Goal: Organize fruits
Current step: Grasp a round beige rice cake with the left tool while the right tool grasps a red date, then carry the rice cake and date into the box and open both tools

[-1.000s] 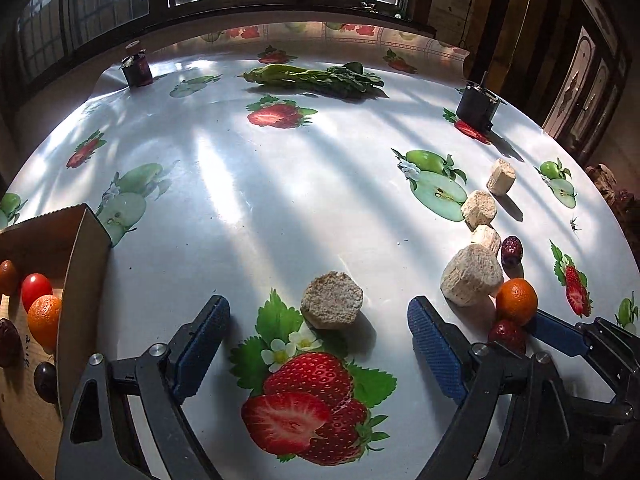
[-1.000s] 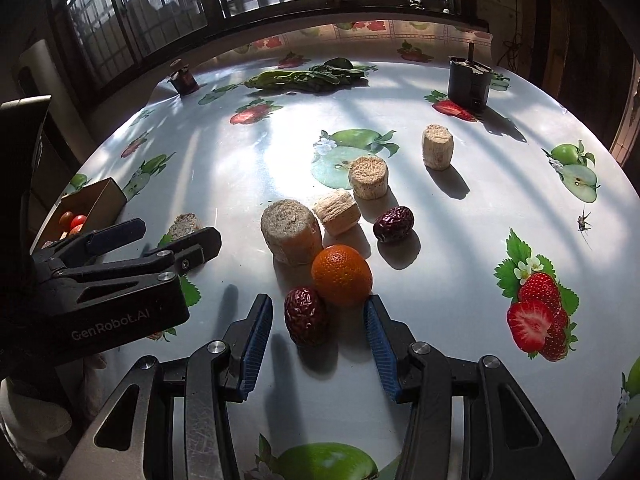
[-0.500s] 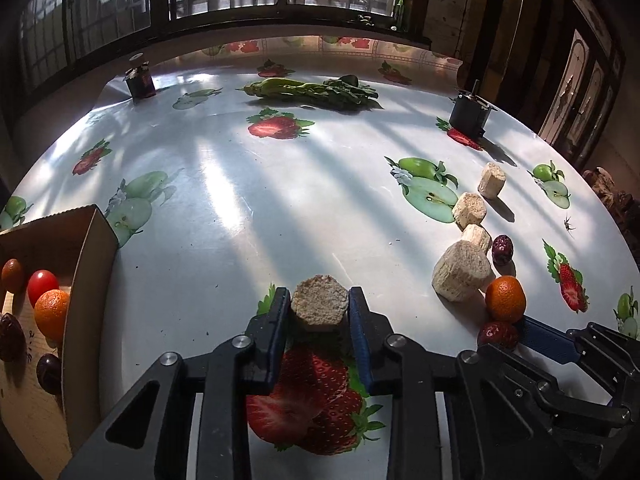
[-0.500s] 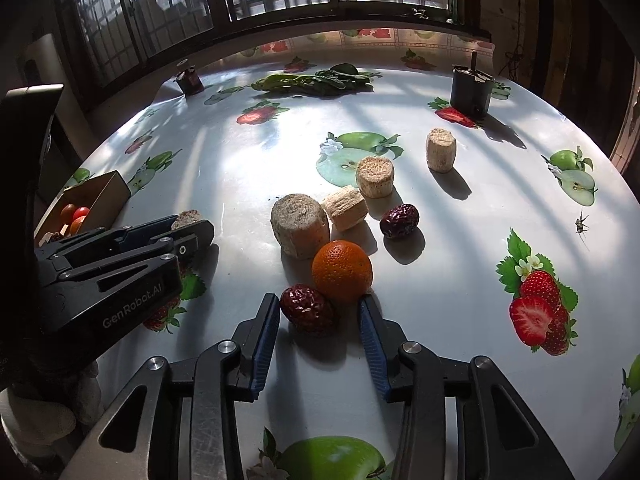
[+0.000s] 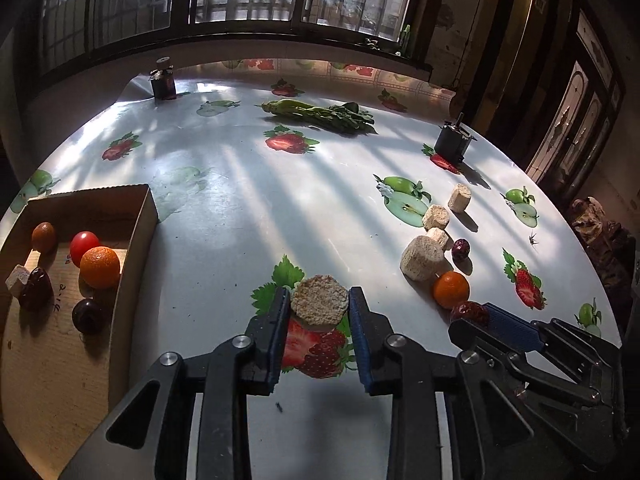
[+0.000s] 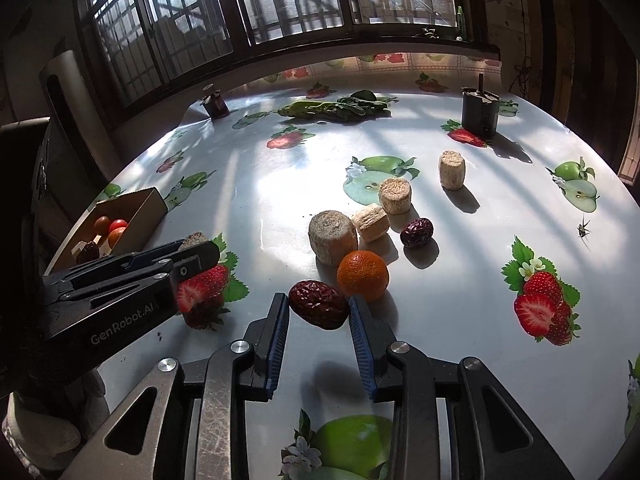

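Observation:
My left gripper (image 5: 319, 307) is shut on a round beige cake-like piece (image 5: 319, 299), held just above the fruit-print tablecloth. A cardboard box (image 5: 138, 220) at the left holds an orange (image 5: 99, 267), a red tomato (image 5: 84, 242) and dark dates. My right gripper (image 6: 319, 312) is shut on a dark red date (image 6: 318, 303). An orange (image 6: 362, 275) lies just beyond it, touching the right finger. Another date (image 6: 417, 232) and several beige cylinders (image 6: 333, 237) lie behind. The left gripper also shows in the right wrist view (image 6: 200, 254).
A bundle of green leafy vegetables (image 5: 320, 114) lies at the far side. A black container (image 5: 450, 142) stands at the far right, a small dark jar (image 5: 163, 84) at the far left. An insect (image 6: 583, 230) sits on the cloth at the right. Windows run behind the table.
My left gripper closed on the beige piece and lifted it slightly, and the box came more into view. My right gripper closed around the date.

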Motion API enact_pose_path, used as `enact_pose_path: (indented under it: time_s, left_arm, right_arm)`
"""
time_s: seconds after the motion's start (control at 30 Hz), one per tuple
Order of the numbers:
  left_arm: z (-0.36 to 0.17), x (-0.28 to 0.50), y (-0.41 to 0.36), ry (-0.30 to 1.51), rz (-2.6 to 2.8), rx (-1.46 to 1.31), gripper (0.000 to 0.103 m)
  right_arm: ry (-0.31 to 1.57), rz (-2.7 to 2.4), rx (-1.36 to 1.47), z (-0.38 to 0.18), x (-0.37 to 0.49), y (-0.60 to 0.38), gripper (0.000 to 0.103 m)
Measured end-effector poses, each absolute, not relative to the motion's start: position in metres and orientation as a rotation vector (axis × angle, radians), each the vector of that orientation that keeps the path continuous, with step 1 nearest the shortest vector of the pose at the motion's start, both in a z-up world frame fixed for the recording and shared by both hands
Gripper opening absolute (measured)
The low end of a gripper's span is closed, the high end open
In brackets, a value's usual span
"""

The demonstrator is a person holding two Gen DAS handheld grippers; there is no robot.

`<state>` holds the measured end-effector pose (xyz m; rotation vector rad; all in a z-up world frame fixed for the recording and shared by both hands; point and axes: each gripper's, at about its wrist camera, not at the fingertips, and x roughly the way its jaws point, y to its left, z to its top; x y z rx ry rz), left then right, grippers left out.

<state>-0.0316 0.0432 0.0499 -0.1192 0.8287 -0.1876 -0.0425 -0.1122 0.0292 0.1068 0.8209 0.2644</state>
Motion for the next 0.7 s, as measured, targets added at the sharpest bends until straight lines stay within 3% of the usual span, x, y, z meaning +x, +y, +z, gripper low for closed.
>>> enact_pose_path:
  time_s: [0.43, 0.7]
  left_arm:
    - [0.074, -0.107, 0.232, 0.789, 0.181, -0.371, 0.029]
    - [0.056, -0.093, 0.272, 0.88, 0.24, -0.356, 0.029]
  right_arm:
    - [0.809, 0.516, 0.102, 0.084, -0.065, -0.022, 0.033]
    - [0.857, 0.658, 0.022, 0.077, -0.048, 0.076, 0.034]
